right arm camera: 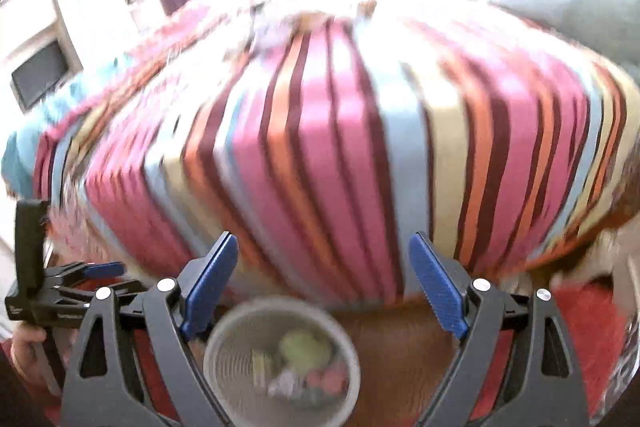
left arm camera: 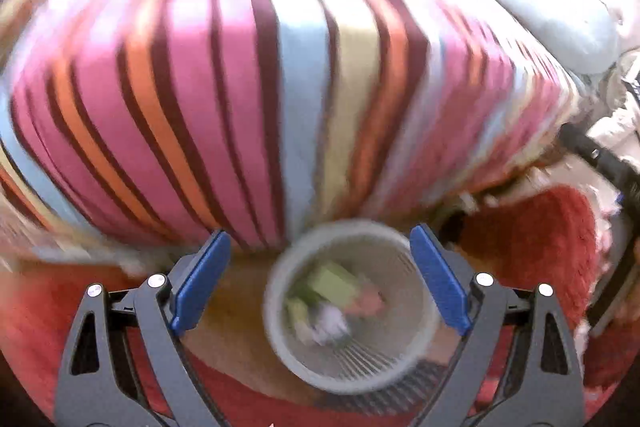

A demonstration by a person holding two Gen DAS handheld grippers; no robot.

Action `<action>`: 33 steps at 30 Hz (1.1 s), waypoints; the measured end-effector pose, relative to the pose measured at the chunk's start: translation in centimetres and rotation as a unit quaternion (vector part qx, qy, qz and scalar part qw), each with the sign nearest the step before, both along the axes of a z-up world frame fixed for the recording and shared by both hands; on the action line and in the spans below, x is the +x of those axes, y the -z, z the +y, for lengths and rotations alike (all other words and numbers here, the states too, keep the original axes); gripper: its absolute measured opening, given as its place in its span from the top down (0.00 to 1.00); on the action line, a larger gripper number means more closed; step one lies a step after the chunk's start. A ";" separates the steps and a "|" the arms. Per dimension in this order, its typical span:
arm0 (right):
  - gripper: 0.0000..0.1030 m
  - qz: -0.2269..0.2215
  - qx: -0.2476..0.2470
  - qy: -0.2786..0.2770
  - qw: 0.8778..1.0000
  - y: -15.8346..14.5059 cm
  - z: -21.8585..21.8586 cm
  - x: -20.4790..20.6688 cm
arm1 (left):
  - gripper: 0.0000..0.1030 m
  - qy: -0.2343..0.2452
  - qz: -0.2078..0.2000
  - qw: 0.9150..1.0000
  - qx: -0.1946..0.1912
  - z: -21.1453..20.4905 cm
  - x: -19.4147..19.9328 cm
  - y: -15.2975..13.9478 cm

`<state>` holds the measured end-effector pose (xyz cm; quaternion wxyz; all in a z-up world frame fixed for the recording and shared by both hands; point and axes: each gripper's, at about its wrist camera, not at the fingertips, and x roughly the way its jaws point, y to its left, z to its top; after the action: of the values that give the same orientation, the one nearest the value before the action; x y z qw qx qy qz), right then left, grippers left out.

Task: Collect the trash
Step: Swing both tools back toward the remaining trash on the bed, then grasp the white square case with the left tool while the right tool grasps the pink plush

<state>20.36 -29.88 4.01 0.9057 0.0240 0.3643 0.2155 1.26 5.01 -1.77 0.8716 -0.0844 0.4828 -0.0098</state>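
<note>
A pale mesh waste basket [left arm camera: 269,307] stands on the floor at the foot of a bed. Inside it lie green trash [left arm camera: 332,283], a pink piece [left arm camera: 368,301] and a crumpled white piece [left arm camera: 332,323]. My left gripper [left arm camera: 320,279] hangs above the basket, open, with nothing between its blue pads. My right gripper [right arm camera: 325,287] is also open and empty, above and just right of the same basket [right arm camera: 208,355]. In the right wrist view, green trash [right arm camera: 304,347] shows in the basket, and the left gripper [right arm camera: 100,273] sits at the far left in a hand [right arm camera: 24,347]. Both views are blurred.
A bed with a striped pink, orange and blue cover [left arm camera: 280,87] [right arm camera: 340,147] fills the space ahead. A red rug [left arm camera: 540,247] [right arm camera: 580,327] lies around the brown floor [right arm camera: 400,339]. A light blue pillow [left arm camera: 560,19] is at the right; a dark screen [right arm camera: 40,75] is far left.
</note>
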 end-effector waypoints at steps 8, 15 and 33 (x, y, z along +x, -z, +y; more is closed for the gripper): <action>0.19 -0.081 -0.036 0.028 0.996 -4.2 3.3 11.4 | 0.14 -0.024 -0.075 0.991 0.108 5.5 13.3 -6.1; 0.19 -0.056 -0.070 0.053 0.995 -3.5 8.4 22.8 | 0.14 -0.047 -0.068 0.993 0.083 9.6 26.6 -6.1; 0.19 -0.004 -0.076 0.082 0.994 -1.9 11.2 30.9 | 0.14 -0.033 -0.038 0.991 0.126 11.9 38.8 -3.7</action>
<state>51.27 -18.71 5.86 0.9212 -0.0159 0.3723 0.1122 40.02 16.88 1.94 0.8929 0.0110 0.4435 0.0770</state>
